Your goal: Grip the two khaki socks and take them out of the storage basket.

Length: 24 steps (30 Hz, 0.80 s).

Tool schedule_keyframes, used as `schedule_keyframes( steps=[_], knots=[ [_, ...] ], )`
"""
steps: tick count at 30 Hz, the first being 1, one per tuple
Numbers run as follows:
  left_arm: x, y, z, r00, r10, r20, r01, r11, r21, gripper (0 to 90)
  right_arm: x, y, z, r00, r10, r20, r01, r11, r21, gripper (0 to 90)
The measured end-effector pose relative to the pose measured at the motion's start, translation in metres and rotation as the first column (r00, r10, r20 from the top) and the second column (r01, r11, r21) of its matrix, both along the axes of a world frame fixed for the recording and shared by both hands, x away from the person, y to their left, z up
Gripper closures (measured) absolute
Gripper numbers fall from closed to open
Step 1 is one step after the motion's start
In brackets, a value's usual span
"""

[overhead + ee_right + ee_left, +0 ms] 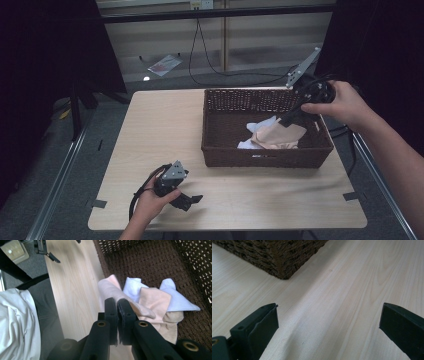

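The peach cloth (150, 302) is soft, pale and crumpled, with one fold pulled up into a ridge. It lies inside the dark brown wicker basket (215, 145), toward its right half, partly over a white cloth (175, 298) that rests on the woven floor. The right gripper (117, 302) reaches down into the basket, its jaws pressed together on the raised fold of the peach cloth. The left gripper (328, 317) sits well in front of the basket's left corner on the table (160, 130), jaws spread wide, holding nothing.
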<state>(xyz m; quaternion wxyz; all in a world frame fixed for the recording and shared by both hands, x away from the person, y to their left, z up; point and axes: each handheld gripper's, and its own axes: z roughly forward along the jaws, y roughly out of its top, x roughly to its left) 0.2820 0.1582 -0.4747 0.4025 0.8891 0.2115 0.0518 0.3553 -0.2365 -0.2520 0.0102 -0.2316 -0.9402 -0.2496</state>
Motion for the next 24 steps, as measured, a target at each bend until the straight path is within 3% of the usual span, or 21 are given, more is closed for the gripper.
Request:
schedule_keyframes(
  steps=[14,24],
  knots=[
    [0.0,0.0,0.0,1.0,0.0,-0.001,0.0,1.0,-0.001,1.9,-0.015,0.015,-0.009,0.9956,0.093,-0.017,-0.092,0.996,0.011,88.2],
    [0.0,0.0,0.001,1.0,-0.002,0.003,0.002,1.0,0.006,1.9,-0.02,0.025,-0.03,0.9909,0.124,-0.054,-0.124,0.992,-0.001,87.9]
  ],
)
